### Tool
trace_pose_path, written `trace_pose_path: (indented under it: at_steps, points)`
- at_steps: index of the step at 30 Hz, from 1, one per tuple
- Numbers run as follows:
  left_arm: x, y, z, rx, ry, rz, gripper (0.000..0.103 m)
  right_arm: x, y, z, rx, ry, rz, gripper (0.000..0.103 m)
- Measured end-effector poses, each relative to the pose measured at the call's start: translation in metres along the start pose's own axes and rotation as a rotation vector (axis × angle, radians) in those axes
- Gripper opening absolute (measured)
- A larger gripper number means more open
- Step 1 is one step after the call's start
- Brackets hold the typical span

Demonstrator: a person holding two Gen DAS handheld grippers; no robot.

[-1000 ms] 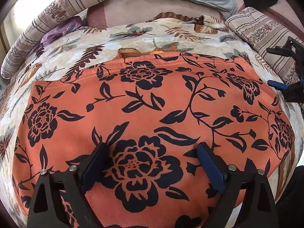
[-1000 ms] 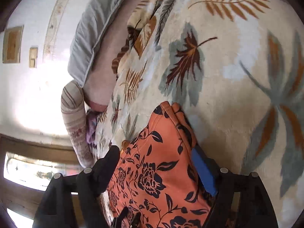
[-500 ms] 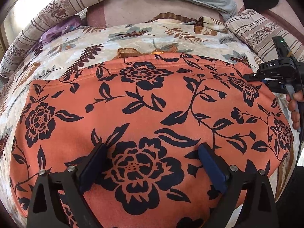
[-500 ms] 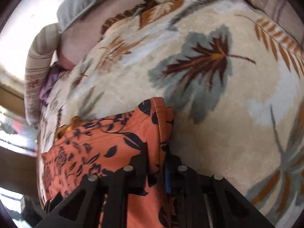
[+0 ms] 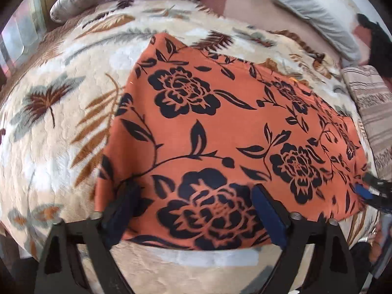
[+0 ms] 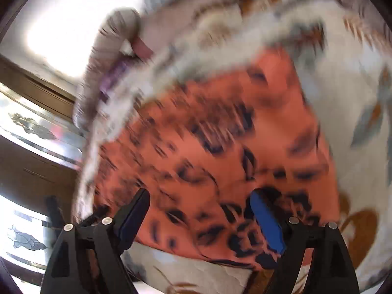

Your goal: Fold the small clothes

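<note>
You had the orange floral garment (image 5: 232, 132) lying flat on the leaf-patterned blanket (image 5: 61, 127), filling the centre and right of the left wrist view, with its near hem along the lower part of the frame. Your left gripper (image 5: 193, 210) sat at that near hem with its fingers spread wide apart, gripping nothing; the blue pads (image 5: 268, 215) straddled the large black flower print. Your right gripper (image 6: 199, 218) was likewise spread open over the garment's near edge, clamped on nothing. That view was heavily motion-blurred, so finer detail of the cloth there could not be read. In the left wrist view, the right gripper's tip appeared at the garment's right edge, at the right middle of the frame.

The step in hand was probably taking hold of the near hem for a fold. To do it well, you would have wanted each gripper at a separate corner of the hem, pinching every layer together. A grip on one layer alone would likely have let the lower layer drag and wrinkle. Lifting both corners evenly would have kept the fold line straight.

No containers showed in either view. Pillows (image 5: 311, 7) and a striped cushion (image 5: 370, 112) lay along the upper and right edges of the frame.
</note>
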State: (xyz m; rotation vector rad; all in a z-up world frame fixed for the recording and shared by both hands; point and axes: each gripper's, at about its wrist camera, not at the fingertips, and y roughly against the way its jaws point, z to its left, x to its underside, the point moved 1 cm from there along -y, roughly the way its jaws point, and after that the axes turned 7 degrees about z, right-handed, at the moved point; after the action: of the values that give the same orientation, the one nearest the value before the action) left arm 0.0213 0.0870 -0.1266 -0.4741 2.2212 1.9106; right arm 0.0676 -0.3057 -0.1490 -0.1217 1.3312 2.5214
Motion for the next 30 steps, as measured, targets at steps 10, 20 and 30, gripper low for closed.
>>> trace_pose_path:
  at_steps: [10,20,30]
  points:
    - [-0.077,0.006,0.046,0.018,0.079,-0.011,0.085,0.008,0.006,-0.007,-0.028,-0.049,-0.079,0.085]
    - [-0.174,-0.061,0.075,-0.204,0.116,0.013,0.085,0.009,0.014,-0.021,-0.103,-0.072,-0.057,0.085]
    - [-0.169,-0.059,0.079,-0.202,0.094,-0.018,0.086,-0.115,0.001,-0.044,-0.231,-0.191,-0.048,0.086]
